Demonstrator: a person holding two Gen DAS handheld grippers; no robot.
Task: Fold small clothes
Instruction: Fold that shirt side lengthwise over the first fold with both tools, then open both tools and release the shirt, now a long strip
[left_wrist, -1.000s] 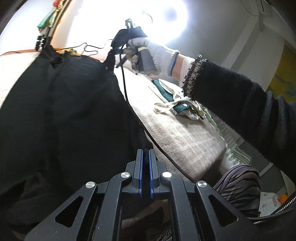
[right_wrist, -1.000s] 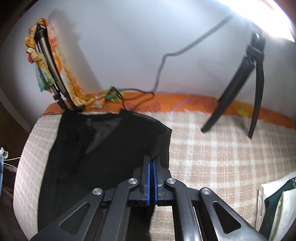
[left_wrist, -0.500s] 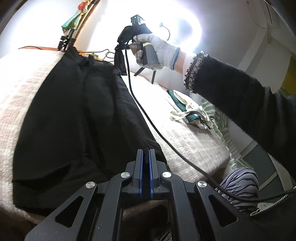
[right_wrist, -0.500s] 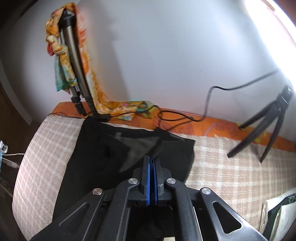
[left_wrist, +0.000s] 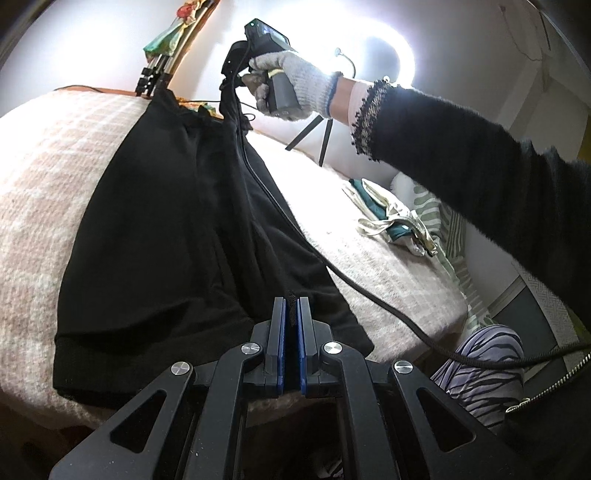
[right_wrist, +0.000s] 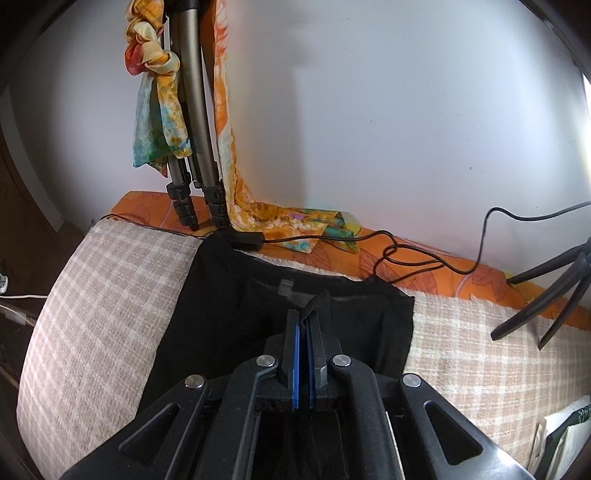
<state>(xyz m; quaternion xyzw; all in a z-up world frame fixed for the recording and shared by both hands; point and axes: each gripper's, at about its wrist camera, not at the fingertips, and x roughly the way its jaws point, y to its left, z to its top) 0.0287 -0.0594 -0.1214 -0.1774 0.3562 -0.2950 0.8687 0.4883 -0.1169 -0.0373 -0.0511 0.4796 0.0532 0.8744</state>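
Observation:
A black garment lies spread on the checked bed cover. My left gripper is shut on its near right edge, a sliver of black fabric pinched between the blue pads. At the far end a gloved hand holds my right gripper, which lifts the far right edge of the garment above the bed. In the right wrist view my right gripper is shut on a black strap end of the garment, which lies below it near the wall.
A tripod draped with a colourful scarf stands at the wall. Black cables run over the orange sheet. A second tripod's legs rest at the right. Folded green and white clothes lie on the bed's right side.
The right gripper has carried its edge of the garment leftward over the cloth, towards the scarf tripod. The left gripper has shifted a little, still pinching its edge; more garment now lies flat.

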